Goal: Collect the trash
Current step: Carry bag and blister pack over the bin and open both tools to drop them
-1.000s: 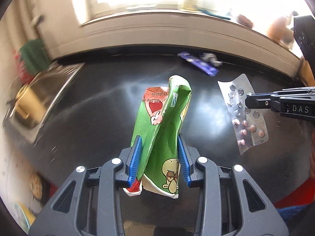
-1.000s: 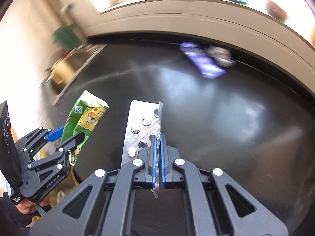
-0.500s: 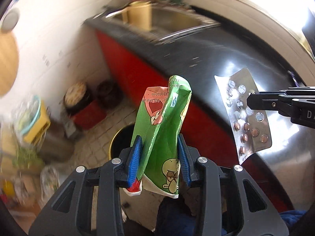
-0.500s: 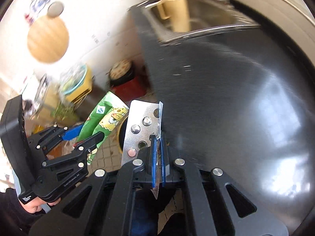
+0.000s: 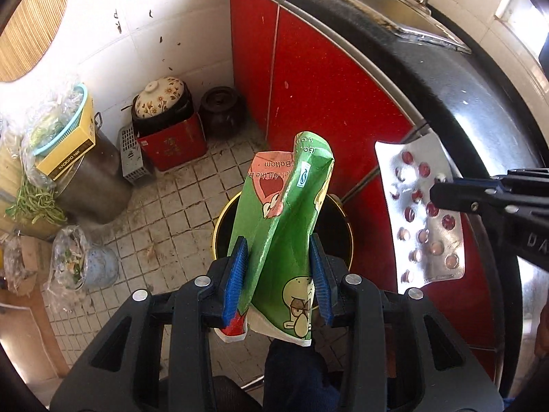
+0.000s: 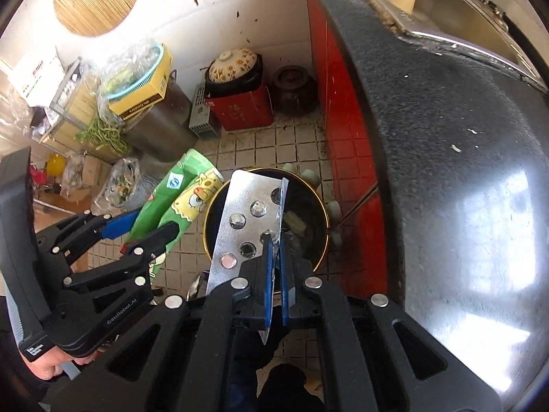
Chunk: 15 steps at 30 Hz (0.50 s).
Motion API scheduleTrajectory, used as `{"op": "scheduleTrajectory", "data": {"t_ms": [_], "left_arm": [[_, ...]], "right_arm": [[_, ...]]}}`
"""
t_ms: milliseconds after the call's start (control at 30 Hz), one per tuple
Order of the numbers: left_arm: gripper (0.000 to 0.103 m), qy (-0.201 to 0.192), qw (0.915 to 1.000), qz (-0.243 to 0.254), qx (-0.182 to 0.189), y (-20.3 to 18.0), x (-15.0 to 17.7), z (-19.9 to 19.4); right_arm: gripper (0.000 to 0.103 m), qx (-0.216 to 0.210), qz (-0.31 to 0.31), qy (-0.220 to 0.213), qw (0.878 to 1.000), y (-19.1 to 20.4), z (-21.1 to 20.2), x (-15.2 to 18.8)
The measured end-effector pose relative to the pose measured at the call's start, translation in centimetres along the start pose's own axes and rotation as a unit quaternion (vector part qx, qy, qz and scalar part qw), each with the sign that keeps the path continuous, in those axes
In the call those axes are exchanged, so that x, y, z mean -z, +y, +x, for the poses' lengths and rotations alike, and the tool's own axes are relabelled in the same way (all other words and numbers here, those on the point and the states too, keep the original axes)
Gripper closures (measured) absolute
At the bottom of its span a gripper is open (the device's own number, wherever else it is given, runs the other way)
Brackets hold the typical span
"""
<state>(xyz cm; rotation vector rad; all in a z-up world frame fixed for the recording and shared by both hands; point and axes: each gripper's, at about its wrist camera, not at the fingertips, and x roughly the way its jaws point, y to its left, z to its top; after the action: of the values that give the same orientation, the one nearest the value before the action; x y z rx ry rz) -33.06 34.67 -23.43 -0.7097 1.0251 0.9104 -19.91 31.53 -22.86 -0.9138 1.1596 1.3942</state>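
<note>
Floor clutter, far left: steel pot (image 5: 92,185) bearing a yellow box (image 5: 67,149); tied bag (image 5: 73,264) of scraps sitting in front of it; red tin (image 5: 171,144) with a flowered lid (image 5: 159,98); dark jar (image 5: 222,110) standing just beside the tin.

Left gripper (image 5: 278,276): pointing steeply down, clenching the green wrapper (image 5: 286,226) between blue pads; wrapper standing up out of the jaws, crumpled.

Bin (image 6: 319,202): black, gold-rimmed, open, standing on the tiles against the red cabinet (image 5: 326,92); some scraps appearing to lie inside. Wrapper is hanging directly over its mouth.

Right gripper (image 6: 274,267): jaws pinching one edge of the blister pack (image 6: 245,226); pack also hanging over the bin.

Counter (image 6: 446,171), far right: black, glossy, showing only small white specks in view.

Status: both items lifted and carried to the bin; neither is dropped yet. Remaining, by judgement: letting go of both over the opening, then checking the counter parts not visible here.
</note>
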Motion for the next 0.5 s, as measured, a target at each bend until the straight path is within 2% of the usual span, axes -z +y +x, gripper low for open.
{"op": "scheduleTrajectory", "data": {"t_ms": [167,267,300,333,400,433,467,500], "left_arm": [[0.067,0.004,1.0000,-0.001,0.004,0.2,0.3,0.9],[0.062,0.007,0.9999,-0.004,0.012,0.7,0.4,1.5],[0.057,0.005,0.9999,-0.004,0.010,0.8,0.5,1.6],[0.047,0.005,0.9999,-0.003,0.013,0.9,0.5,1.7],[0.030,0.003,1.0000,-0.001,0.009,1.0,0.5,1.8],[0.029,-0.001,1.0000,0.002,0.005,0.9,0.6,1.7],[0.029,0.001,1.0000,0.005,0.005,0.8,0.7,1.7],[0.029,0.003,1.0000,0.008,0.003,0.6,0.7,1.7]], "right_arm": [[0.098,0.006,-0.006,0.009,1.000,0.0,1.1,-0.7],[0.098,0.002,-0.009,0.014,1.000,0.1,1.2,-1.0],[0.098,0.005,-0.010,0.018,1.000,0.0,1.4,-1.2],[0.098,0.009,-0.011,0.021,1.000,-0.1,1.4,-1.2],[0.090,0.002,-0.008,0.023,1.000,-0.3,1.2,-1.2],[0.070,-0.001,-0.006,0.021,1.000,-0.5,0.9,-1.1],[0.036,-0.003,-0.004,0.015,1.000,-0.6,0.6,-1.0],[0.027,-0.004,-0.002,0.000,1.000,-0.7,-0.2,-0.8]]}}
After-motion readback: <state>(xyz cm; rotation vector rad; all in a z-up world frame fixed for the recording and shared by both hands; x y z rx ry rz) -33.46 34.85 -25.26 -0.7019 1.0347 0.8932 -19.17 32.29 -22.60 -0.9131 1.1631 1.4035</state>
